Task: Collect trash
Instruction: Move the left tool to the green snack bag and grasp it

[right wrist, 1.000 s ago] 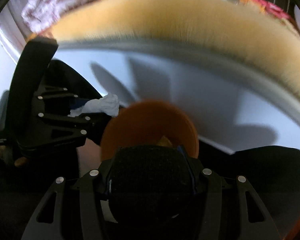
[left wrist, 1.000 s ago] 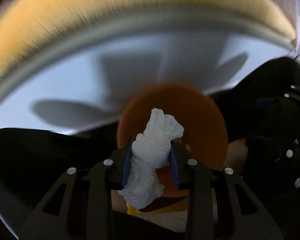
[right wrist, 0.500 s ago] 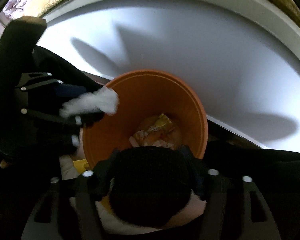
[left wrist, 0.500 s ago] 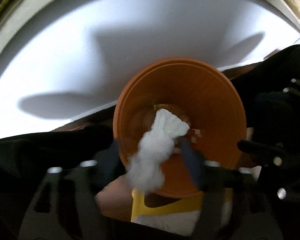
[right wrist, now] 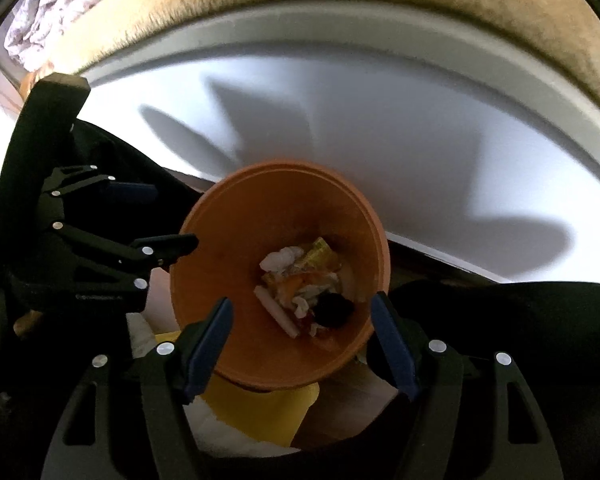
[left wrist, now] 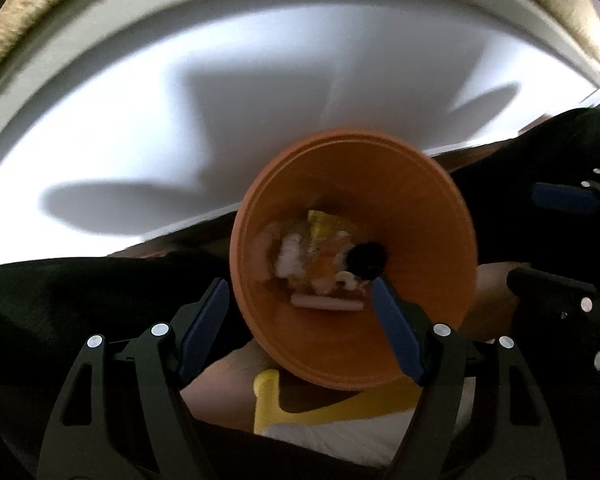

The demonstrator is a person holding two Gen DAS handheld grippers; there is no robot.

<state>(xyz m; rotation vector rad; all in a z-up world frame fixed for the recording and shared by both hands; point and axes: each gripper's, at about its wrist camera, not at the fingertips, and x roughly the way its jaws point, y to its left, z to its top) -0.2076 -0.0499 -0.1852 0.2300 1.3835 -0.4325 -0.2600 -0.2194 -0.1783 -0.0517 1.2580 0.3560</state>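
An orange bin (left wrist: 420,216) stands on the floor below both grippers; it also shows in the right wrist view (right wrist: 236,232). Inside lie a white crumpled tissue (left wrist: 290,258), a black wad (left wrist: 366,258), yellow and orange wrappers and a white stick. The same trash shows in the right wrist view, with the tissue (right wrist: 282,258) and the black wad (right wrist: 334,310). My left gripper (left wrist: 300,294) is open and empty above the bin's near rim. My right gripper (right wrist: 302,312) is open and empty above the bin. The left gripper (right wrist: 156,220) shows at the left in the right wrist view.
A white bed base (left wrist: 220,92) with a tan furry cover (right wrist: 340,0) curves behind the bin. The person's dark trousers (left wrist: 80,292) flank the bin. A yellow slipper (right wrist: 260,412) lies under the bin's near side. A floral quilt (right wrist: 48,28) lies at top left.
Both grippers have tilted down over the bin and opened. The white tissue left the left gripper and the black wad left the right gripper; both now lie in the bin.
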